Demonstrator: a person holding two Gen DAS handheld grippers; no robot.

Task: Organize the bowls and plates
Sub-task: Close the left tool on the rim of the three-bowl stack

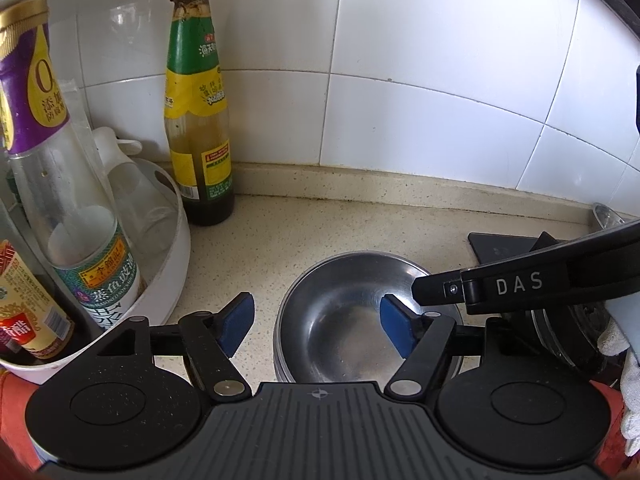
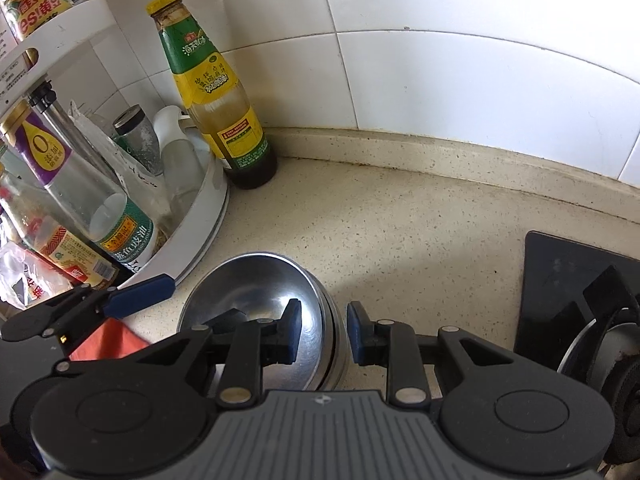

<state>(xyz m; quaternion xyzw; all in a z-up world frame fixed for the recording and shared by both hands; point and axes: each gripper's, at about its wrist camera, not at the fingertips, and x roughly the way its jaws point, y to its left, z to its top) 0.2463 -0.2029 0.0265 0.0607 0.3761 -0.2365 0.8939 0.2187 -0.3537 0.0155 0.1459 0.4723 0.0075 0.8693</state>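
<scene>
A stack of steel bowls (image 1: pixel 352 320) sits on the speckled counter; it also shows in the right wrist view (image 2: pixel 264 304). My left gripper (image 1: pixel 318 326) is open, its jaws astride the stack's left rim, one pad inside the top bowl. My right gripper (image 2: pixel 324 334) is open, its jaws astride the stack's right rim, one blue pad (image 2: pixel 294 330) inside the bowl and one outside. Neither gripper visibly clamps the bowls. The right gripper's finger (image 1: pixel 520 284) reaches in from the right in the left wrist view.
A white turntable rack (image 1: pixel 176 248) full of sauce bottles stands at the left. A tall green-and-yellow sauce bottle (image 1: pixel 196 112) stands by the tiled wall. A black gas hob (image 2: pixel 568 304) lies at the right. An orange cloth (image 2: pixel 108 344) lies near the stack.
</scene>
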